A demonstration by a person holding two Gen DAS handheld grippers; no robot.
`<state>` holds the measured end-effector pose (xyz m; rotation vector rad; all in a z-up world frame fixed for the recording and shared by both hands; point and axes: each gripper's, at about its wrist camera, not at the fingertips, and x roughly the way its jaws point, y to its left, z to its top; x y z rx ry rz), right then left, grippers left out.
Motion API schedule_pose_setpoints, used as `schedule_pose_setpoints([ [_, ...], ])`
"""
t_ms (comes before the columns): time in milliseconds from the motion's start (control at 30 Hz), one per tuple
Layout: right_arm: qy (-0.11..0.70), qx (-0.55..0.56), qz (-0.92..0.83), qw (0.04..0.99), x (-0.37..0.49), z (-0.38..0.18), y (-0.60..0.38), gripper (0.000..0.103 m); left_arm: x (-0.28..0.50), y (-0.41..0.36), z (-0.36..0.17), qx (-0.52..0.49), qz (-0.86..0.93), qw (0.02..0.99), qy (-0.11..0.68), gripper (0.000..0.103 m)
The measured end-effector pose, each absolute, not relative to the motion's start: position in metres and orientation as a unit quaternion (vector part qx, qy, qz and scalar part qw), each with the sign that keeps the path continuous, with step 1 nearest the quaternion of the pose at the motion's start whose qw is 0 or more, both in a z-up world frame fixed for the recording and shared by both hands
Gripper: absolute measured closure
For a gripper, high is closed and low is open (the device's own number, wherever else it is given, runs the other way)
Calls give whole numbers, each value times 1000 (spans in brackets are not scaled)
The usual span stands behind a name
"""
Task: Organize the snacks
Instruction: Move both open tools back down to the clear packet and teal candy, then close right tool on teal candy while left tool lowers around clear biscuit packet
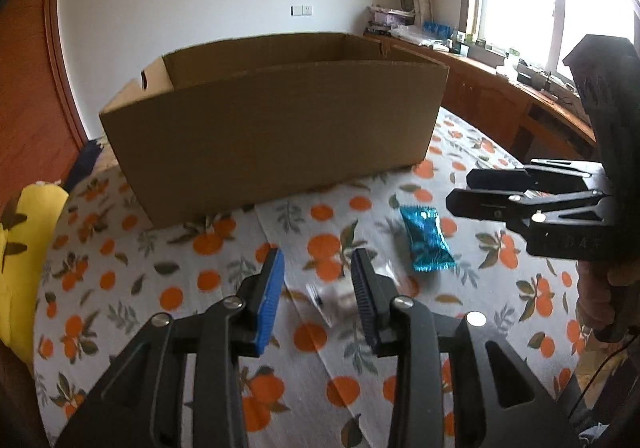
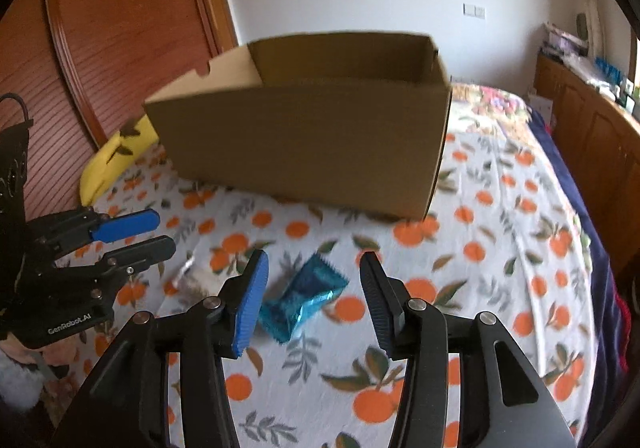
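An open brown cardboard box (image 1: 280, 135) (image 2: 304, 143) stands on the orange-print cloth (image 1: 120, 288); its inside is hidden. A shiny blue snack packet (image 1: 426, 240) (image 2: 304, 296) lies on the cloth in front of it. My right gripper (image 2: 314, 264) (image 1: 464, 189) hovers over this packet, open, pads clear of it. Left of it lies a small clear-wrapped snack (image 1: 332, 300) (image 2: 192, 276), blurred. My left gripper (image 1: 318, 264) (image 2: 164, 232) is open above that snack, not touching it.
A yellow cushion (image 1: 28, 248) (image 2: 112, 155) lies at the cloth's left edge by a wooden door (image 2: 120, 27). A long wooden cabinet (image 1: 500, 95) with clutter runs under the window on the right. A dark blue blanket (image 2: 600, 268) edges the cloth's right side.
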<state>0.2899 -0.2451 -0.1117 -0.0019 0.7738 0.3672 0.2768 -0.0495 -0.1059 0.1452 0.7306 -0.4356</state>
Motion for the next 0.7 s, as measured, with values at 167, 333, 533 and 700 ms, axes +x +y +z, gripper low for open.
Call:
schedule_pose_setpoints([
  [167, 400, 1, 181, 899, 289, -131, -235, 53, 276, -50, -119, 72, -215, 896, 381, 59],
  [333, 412, 0, 173, 895, 293, -139, -230, 53, 276, -53, -133, 84, -211, 890, 396, 57],
  [533, 424, -12, 166, 890, 302, -146, -227, 58, 280, -55, -138, 88, -218, 881, 411, 55],
  [700, 426, -22, 162, 890, 302, -147, -234, 67, 280, -62, -141, 108, -218, 876, 416, 50],
])
